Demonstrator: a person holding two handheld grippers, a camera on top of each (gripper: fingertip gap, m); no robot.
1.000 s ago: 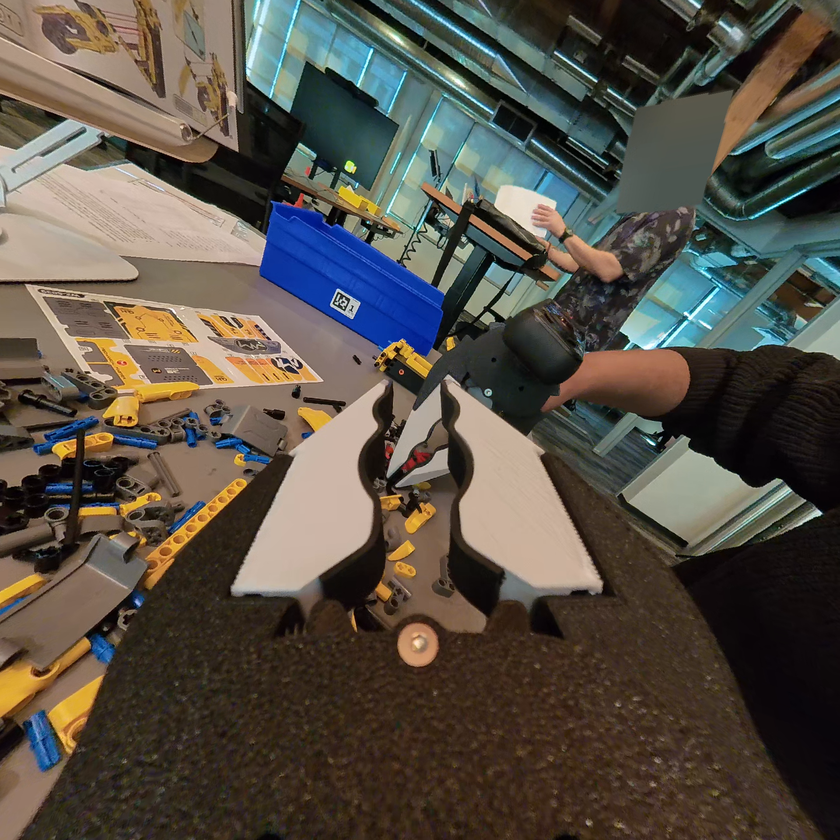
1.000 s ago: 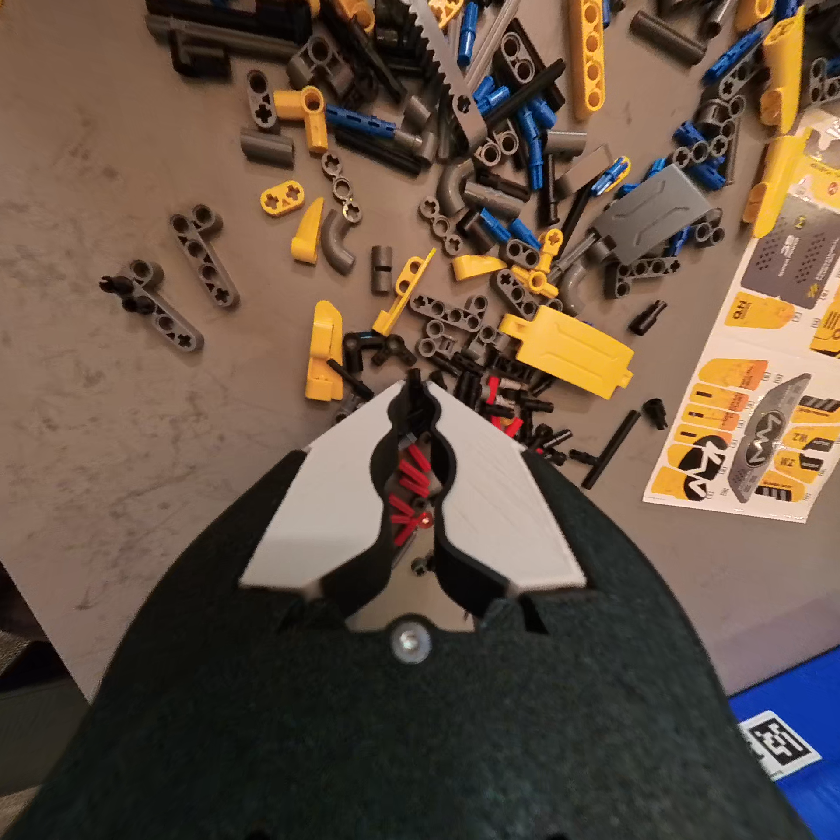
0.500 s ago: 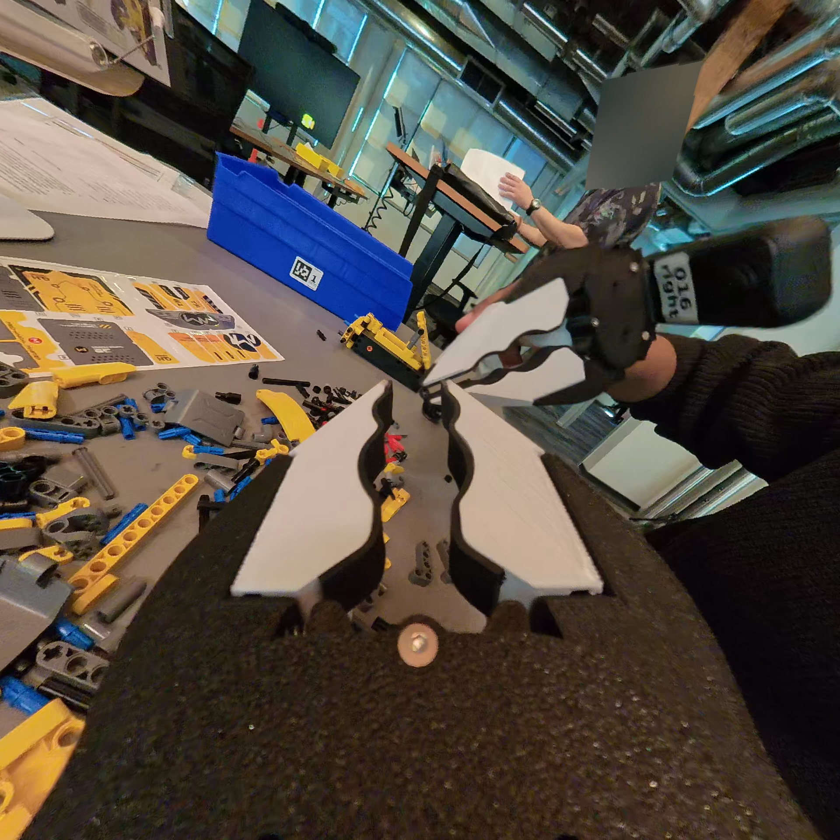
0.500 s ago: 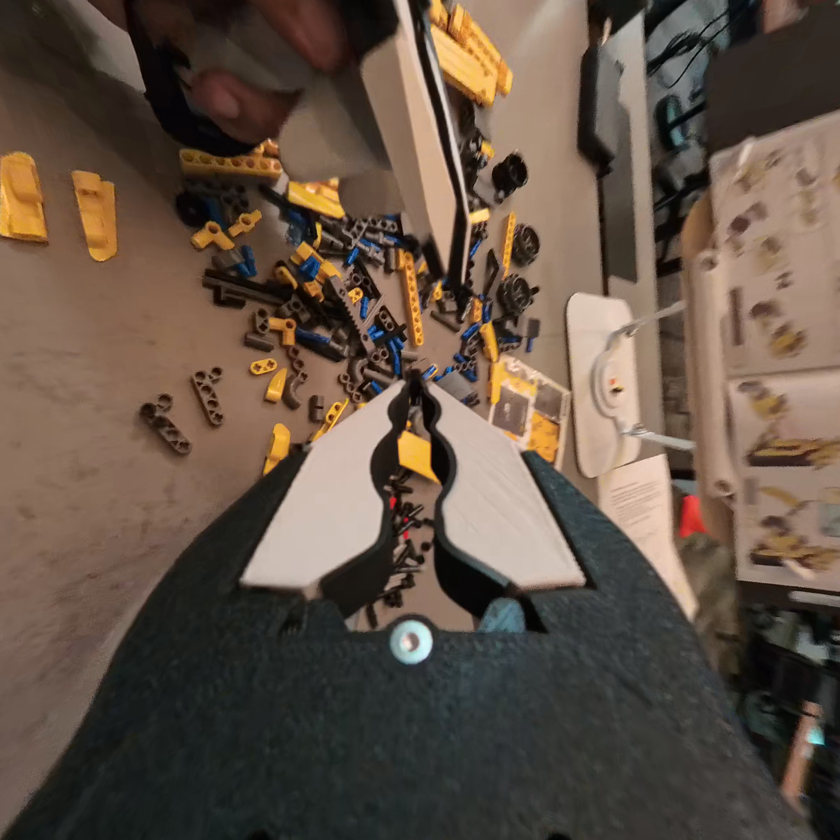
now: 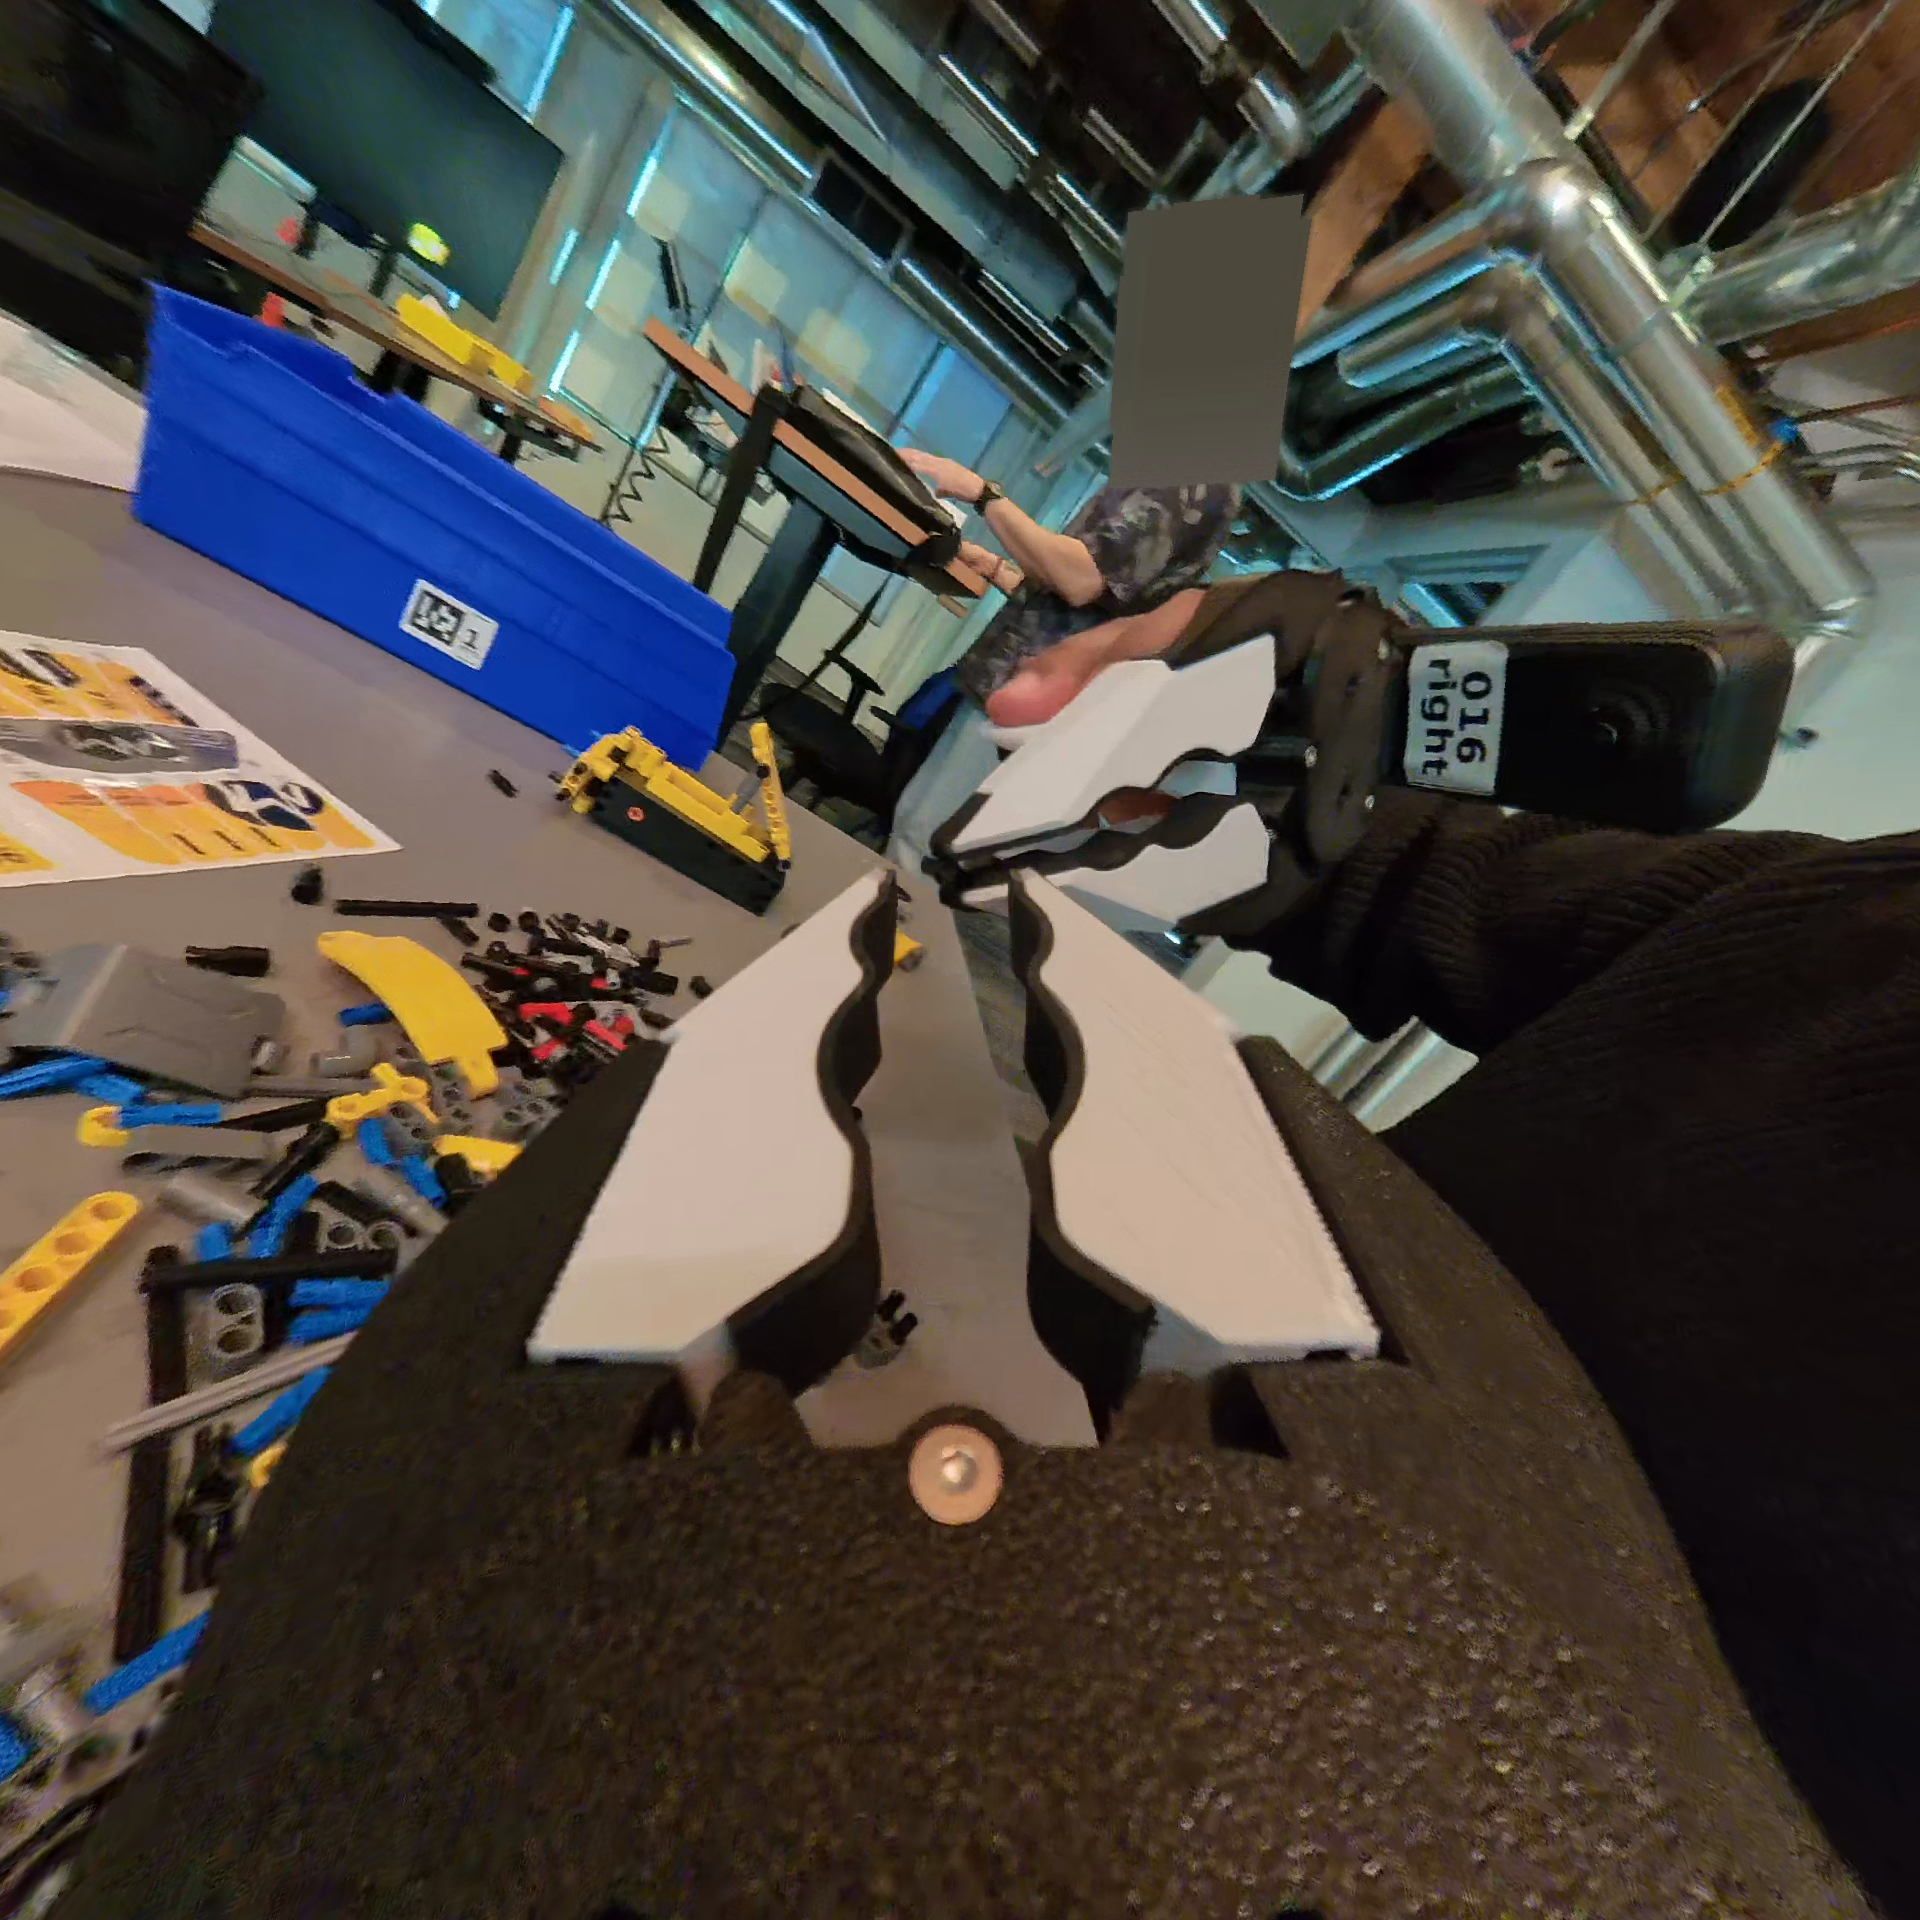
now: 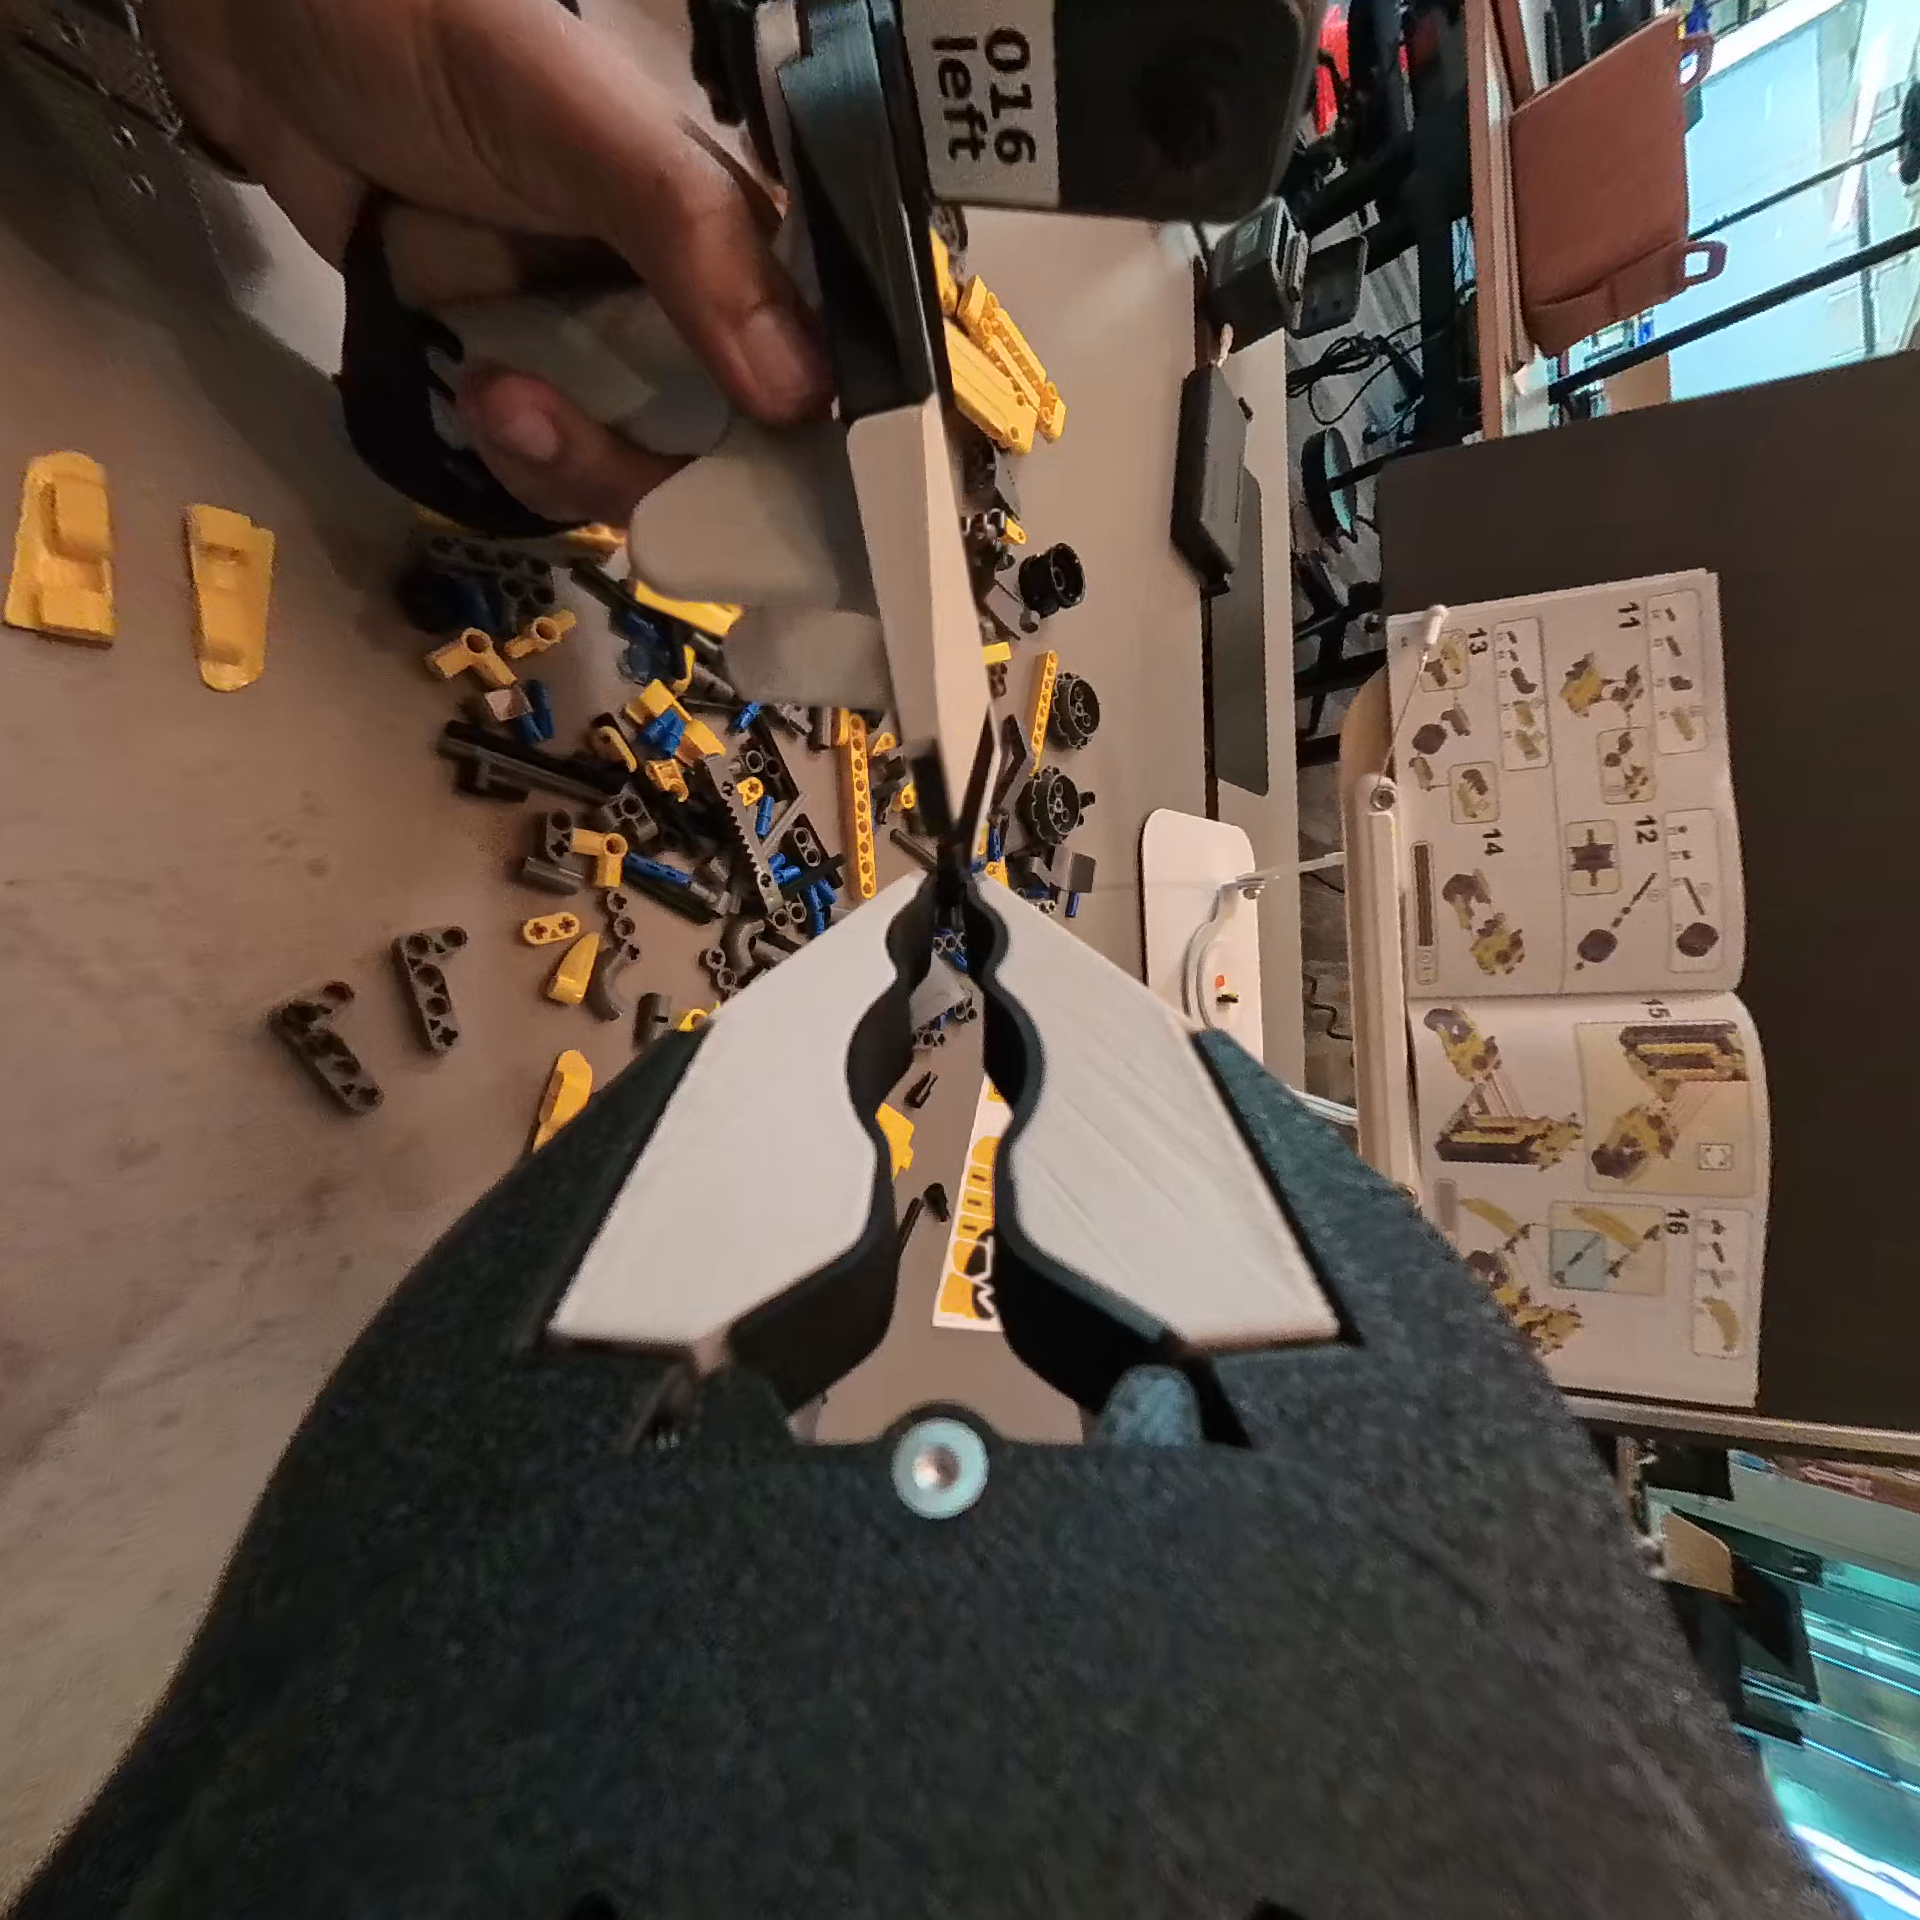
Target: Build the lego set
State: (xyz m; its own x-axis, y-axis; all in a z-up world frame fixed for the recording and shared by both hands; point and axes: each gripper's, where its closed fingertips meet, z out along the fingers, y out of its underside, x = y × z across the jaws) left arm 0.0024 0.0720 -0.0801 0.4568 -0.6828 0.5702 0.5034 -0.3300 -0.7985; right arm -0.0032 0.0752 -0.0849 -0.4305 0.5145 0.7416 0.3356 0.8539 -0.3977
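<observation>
My left gripper (image 5: 953,894) is open and empty, held above the grey table (image 5: 436,727). My right gripper (image 6: 949,896) is shut on a small black pin (image 6: 948,871), which is hard to make out. In the left wrist view the right gripper (image 5: 943,871) comes in from the right, and its tips sit right between my left fingertips (image 5: 883,904). In the right wrist view the left gripper (image 6: 951,831) hangs down from above, held by a hand (image 6: 540,208), its tips meeting mine. A pile of black and red pins (image 5: 566,1013) lies on the table below.
Loose yellow, blue, grey and black building parts (image 6: 686,790) are scattered on the table. A yellow and black partial assembly (image 5: 675,821) sits before a blue bin (image 5: 416,540). A sticker sheet (image 5: 156,769) lies left. An instruction booklet (image 6: 1579,987) stands open. A person (image 5: 1091,561) works behind. The tips of both grippers are at nearly the same place.
My right gripper has lifted off the pin pile, shut, and swung up to meet the left gripper's tips. The left gripper has turned right, still open.
</observation>
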